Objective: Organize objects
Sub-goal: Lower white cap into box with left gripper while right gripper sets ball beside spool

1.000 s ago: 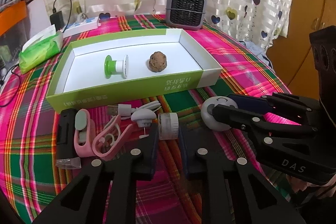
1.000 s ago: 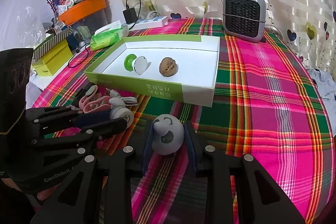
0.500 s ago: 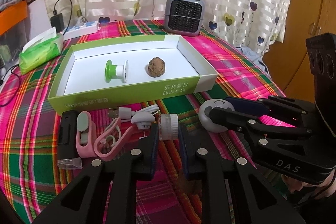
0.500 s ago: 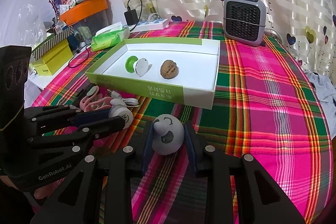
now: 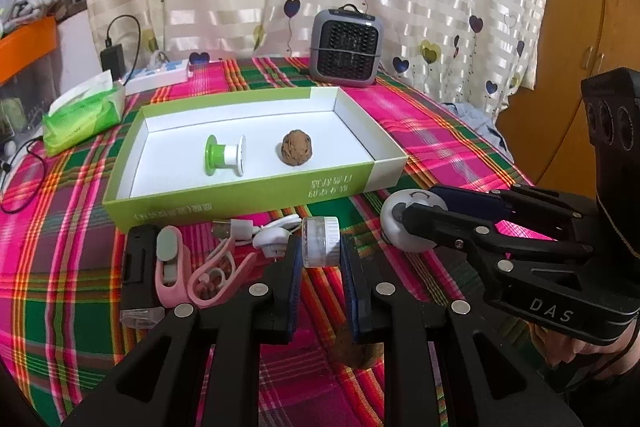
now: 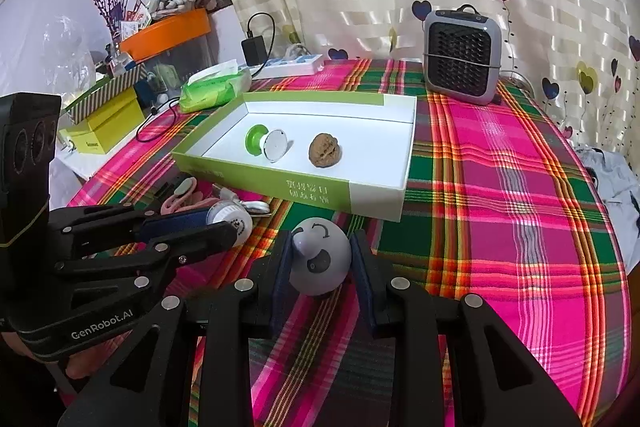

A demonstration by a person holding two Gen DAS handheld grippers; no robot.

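The left gripper (image 5: pixel 320 259) had its jaws clenched on a small clear jar with a white cap (image 5: pixel 320 242), lifted above the plaid-covered desk (image 5: pixel 460 147) just short of the green-and-white box (image 5: pixel 240 193). Beside it, the right gripper (image 6: pixel 320 261) grasped a grey ball with a face (image 6: pixel 319 255) between its jaws. A green spool (image 5: pixel 225 155) and a walnut (image 5: pixel 297 148) lay apart inside the box, while pink clips (image 5: pixel 192 267) and a white cable (image 5: pixel 256 233) rested in front.
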